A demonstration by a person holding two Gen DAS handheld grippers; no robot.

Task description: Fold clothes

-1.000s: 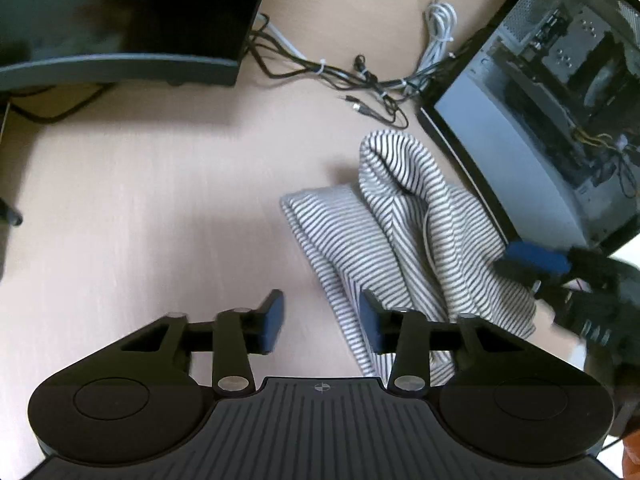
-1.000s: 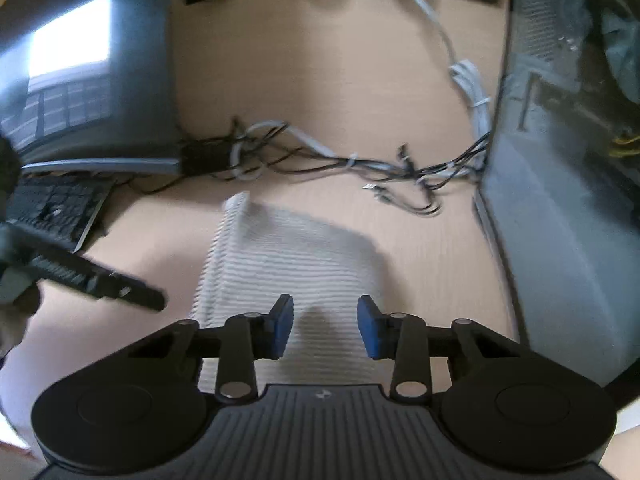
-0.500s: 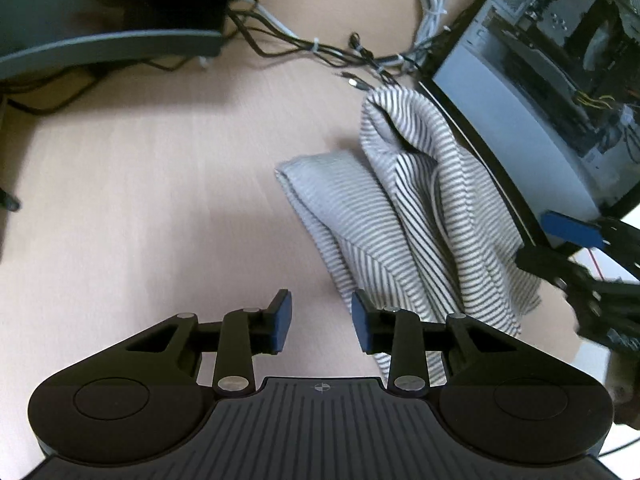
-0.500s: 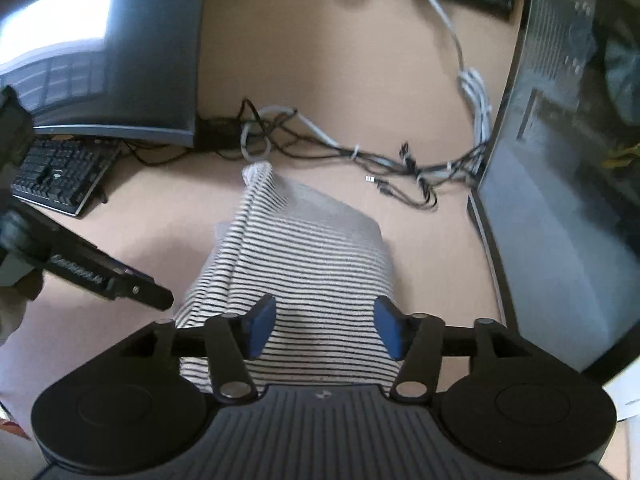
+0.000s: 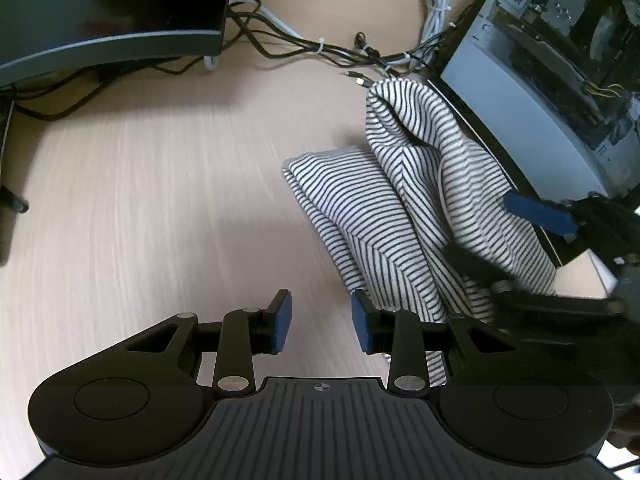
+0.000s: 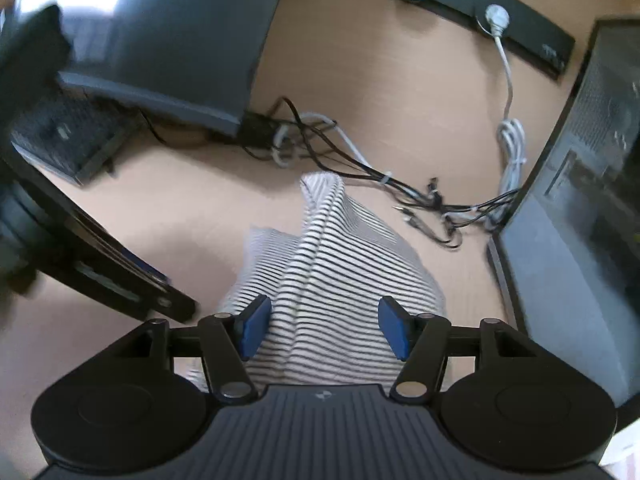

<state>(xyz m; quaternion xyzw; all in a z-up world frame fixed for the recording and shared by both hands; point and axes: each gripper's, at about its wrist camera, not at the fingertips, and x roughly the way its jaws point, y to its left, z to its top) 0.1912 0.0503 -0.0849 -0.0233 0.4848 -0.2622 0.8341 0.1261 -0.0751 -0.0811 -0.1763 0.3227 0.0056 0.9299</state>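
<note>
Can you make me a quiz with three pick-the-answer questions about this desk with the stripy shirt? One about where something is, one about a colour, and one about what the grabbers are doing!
1. Where does the striped shirt lie?
A. on the keyboard
B. on the wooden desk, beside the computer case
C. inside the computer case

2. What colour are the gripper's pads?
A. red
B. green
C. blue

3. What is the right gripper doing?
A. open, with the shirt between its fingers
B. shut on a cable
C. shut on the shirt

Answers: 1 B, the cloth rests on bare wood next to the case. 2 C, both pads show blue. 3 A, the pads stand wide apart either side of the cloth.
</note>
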